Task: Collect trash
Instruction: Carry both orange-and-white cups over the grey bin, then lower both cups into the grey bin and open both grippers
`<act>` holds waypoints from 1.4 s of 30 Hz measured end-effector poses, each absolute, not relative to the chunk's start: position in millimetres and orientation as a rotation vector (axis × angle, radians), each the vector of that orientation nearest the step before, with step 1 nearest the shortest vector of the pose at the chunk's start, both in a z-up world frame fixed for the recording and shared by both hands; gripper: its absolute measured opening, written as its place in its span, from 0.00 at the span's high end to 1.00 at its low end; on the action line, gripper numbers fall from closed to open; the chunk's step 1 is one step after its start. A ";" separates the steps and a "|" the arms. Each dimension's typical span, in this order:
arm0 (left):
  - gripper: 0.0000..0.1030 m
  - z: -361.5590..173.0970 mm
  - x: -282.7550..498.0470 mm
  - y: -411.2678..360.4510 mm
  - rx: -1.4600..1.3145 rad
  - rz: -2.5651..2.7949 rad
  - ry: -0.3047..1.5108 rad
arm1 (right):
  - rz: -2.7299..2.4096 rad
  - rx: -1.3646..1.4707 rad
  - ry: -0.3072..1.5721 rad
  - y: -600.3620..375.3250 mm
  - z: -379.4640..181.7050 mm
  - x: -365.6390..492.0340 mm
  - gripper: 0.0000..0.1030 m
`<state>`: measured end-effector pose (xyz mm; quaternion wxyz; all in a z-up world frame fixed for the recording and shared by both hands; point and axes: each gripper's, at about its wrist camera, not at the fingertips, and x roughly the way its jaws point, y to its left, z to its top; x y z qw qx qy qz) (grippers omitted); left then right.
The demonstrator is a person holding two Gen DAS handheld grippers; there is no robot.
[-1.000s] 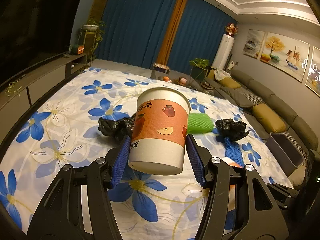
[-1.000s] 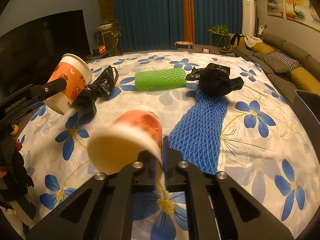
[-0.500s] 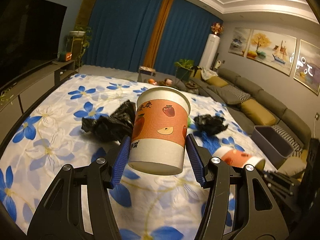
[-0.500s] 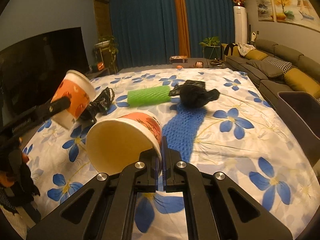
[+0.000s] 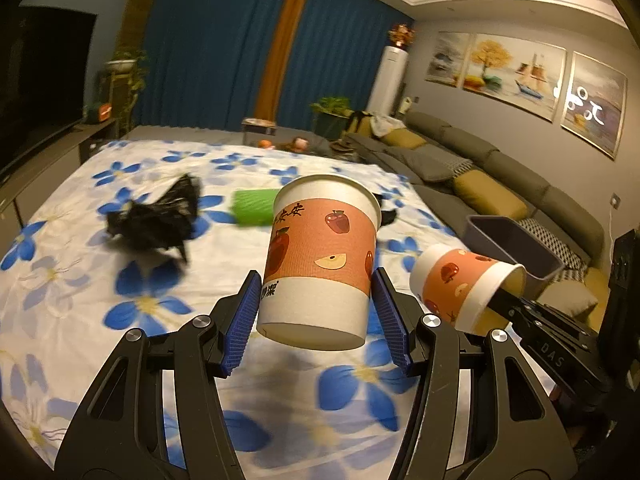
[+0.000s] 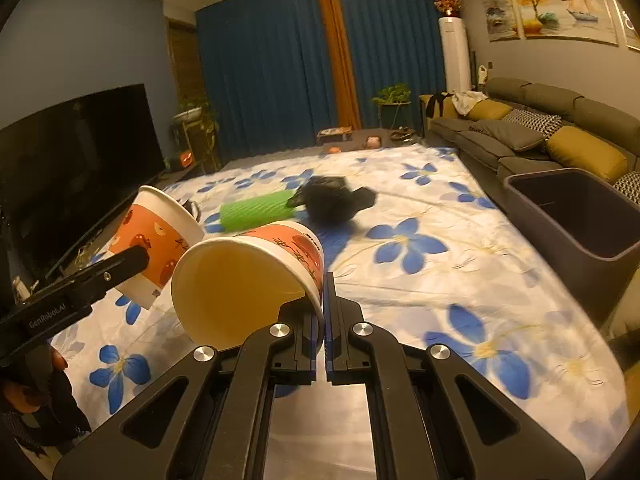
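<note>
**Paper cups up, bin not reached yet**

Paper crushes easily: the left claw (image 5: 316, 312) clamps one upright cup (image 5: 320, 260) by its sides, the right claw (image 6: 323, 320) pinches the other cup (image 6: 248, 280) by its rim. It could slip before the bin (image 6: 580, 216).

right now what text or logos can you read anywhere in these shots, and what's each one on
"GenRobot.AI": white lettering on the left gripper arm, seen in the right wrist view.
"DAS": raised letters on the right gripper arm, seen in the left wrist view; possibly part of a longer word.
Black Chinese characters on the upright paper cup, near the rim and on the white base: too small to read with certainty.
Black print on the tilted paper cup: blurred.
</note>
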<state>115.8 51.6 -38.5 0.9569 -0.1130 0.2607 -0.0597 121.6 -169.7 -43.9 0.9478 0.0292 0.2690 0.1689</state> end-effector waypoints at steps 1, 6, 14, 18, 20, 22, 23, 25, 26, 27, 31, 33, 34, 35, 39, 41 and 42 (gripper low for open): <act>0.46 -36.3 117.3 42.4 -0.216 -0.132 0.529 | 0.337 0.065 0.542 -176.0 -42.5 121.2 0.96; 0.46 -26.6 130.4 1.8 -0.184 -0.191 0.522 | 0.285 0.086 0.515 -209.8 -35.1 120.8 0.96; 0.46 -9.9 160.9 -81.1 -0.135 -0.325 0.501 | 0.148 0.125 0.442 -285.3 -17.0 125.3 0.96; 0.46 -4.2 178.6 -123.8 -0.115 -0.395 0.493 | 0.052 0.143 0.425 -326.9 -11.4 134.7 0.96; 0.46 -1.7 187.6 -144.5 -0.106 -0.423 0.490 | 0.015 0.150 0.419 -343.0 -9.6 140.3 0.96; 0.46 0.6 197.8 -165.8 -0.093 -0.450 0.482 | -0.029 0.156 0.413 -361.1 -7.2 146.2 0.96; 0.46 1.5 202.3 -173.7 -0.088 -0.460 0.482 | -0.043 0.161 0.411 -368.2 -6.4 148.7 0.96; 0.46 3.1 212.1 -190.1 -0.082 -0.478 0.479 | -0.074 0.170 0.407 -382.5 -4.9 155.0 0.96; 0.46 3.4 217.1 -197.2 -0.082 -0.486 0.478 | -0.090 0.174 0.405 -389.8 -4.1 158.8 0.96; 0.46 3.8 220.6 -202.2 -0.081 -0.491 0.478 | -0.099 0.176 0.404 -394.4 -4.3 161.0 0.96; 0.46 1.4 238.0 -225.7 -0.080 -0.522 0.493 | -0.137 0.185 0.405 -412.4 -6.0 170.4 0.96; 0.46 0.1 244.6 -234.4 -0.072 -0.530 0.499 | -0.154 0.187 0.411 -417.6 -8.3 175.5 0.96; 0.46 -1.0 247.5 -241.0 -0.069 -0.539 0.503 | -0.161 0.187 0.413 -419.4 -9.4 176.2 0.96; 0.46 -2.3 250.6 -245.3 -0.068 -0.544 0.508 | -0.166 0.188 0.416 -421.8 -10.7 179.1 0.96; 0.46 -8.1 261.2 -259.9 -0.064 -0.563 0.530 | -0.188 0.194 0.433 -430.6 -16.6 186.5 0.96; 0.46 -11.6 265.5 -267.2 -0.061 -0.570 0.542 | -0.196 0.197 0.441 -434.1 -19.8 189.6 0.96; 0.46 -12.9 266.1 -270.2 -0.059 -0.572 0.545 | -0.197 0.198 0.445 -435.5 -19.1 192.7 0.96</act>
